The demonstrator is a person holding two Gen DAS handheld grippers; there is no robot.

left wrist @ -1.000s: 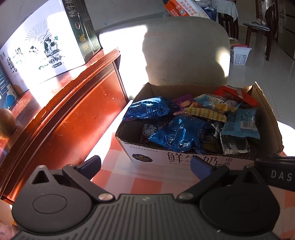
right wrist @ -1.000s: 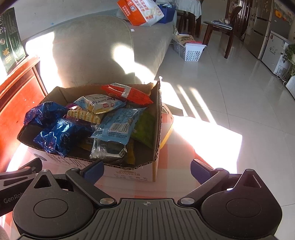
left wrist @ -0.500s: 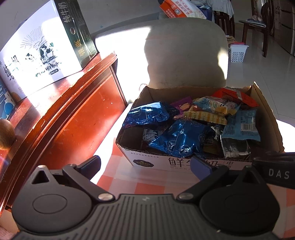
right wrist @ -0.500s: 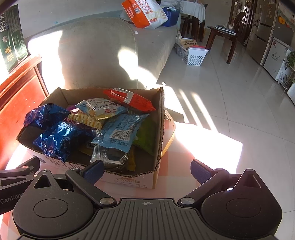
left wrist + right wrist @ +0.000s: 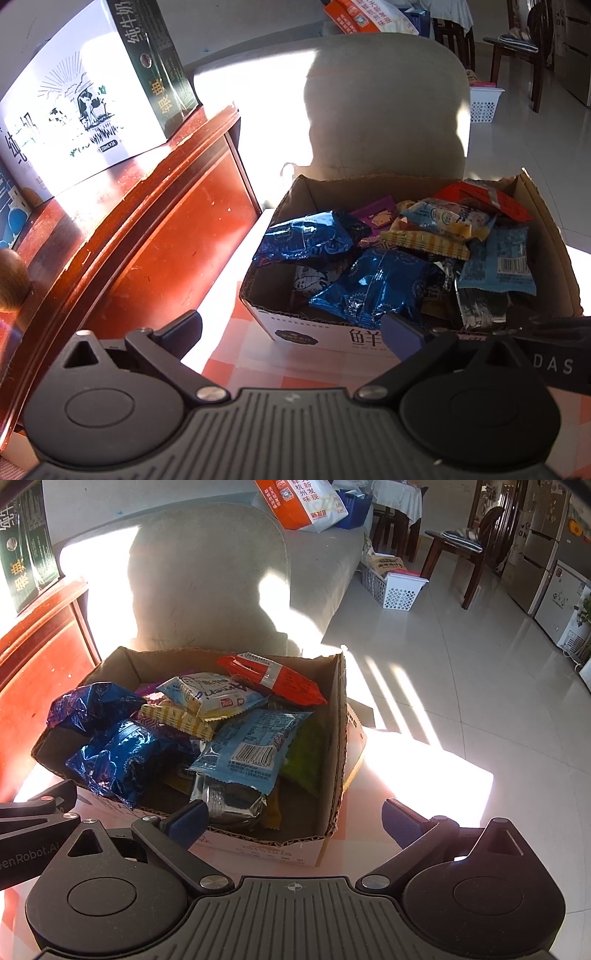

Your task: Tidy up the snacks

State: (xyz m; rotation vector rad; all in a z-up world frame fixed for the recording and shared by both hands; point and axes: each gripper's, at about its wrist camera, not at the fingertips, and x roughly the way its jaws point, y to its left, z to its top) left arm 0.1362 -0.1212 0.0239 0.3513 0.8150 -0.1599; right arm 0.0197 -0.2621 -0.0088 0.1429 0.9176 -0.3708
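Far left there's a red wooden cabinet [image 5: 122, 229] with a milk carton box [image 5: 77, 99] sitting on top, nothing to do with the job as far as I can tell. Next over, the left gripper [image 5: 291, 326] hangs just short of the cardboard box [image 5: 317, 334], fingers spread wide and holding nothing. The box sits on a pink checked worktop [image 5: 266, 363] and it's heaped with snack packets: two crinkly dark blue foil bags [image 5: 314, 238] on the left side, a yellow striped packet [image 5: 177, 720] and a pale blue-and-white one [image 5: 210, 696] in the middle, a light blue packet [image 5: 255, 746] with its barcode facing up, a silver one [image 5: 229, 805] under that, something green [image 5: 304, 762] against the right wall, and a red packet [image 5: 269, 677] on top at the back. My guess is these are all light, puffy and slippery, with crushable stuff inside, so I'd pinch the flat crimped seam at an end rather than squeeze the middle. The loose pile will probably shift when one gets pulled. Right gripper [image 5: 295, 819] is at the box's near right corner, fingers also wide apart and empty, with sunny tile floor [image 5: 461, 701] off to the right.
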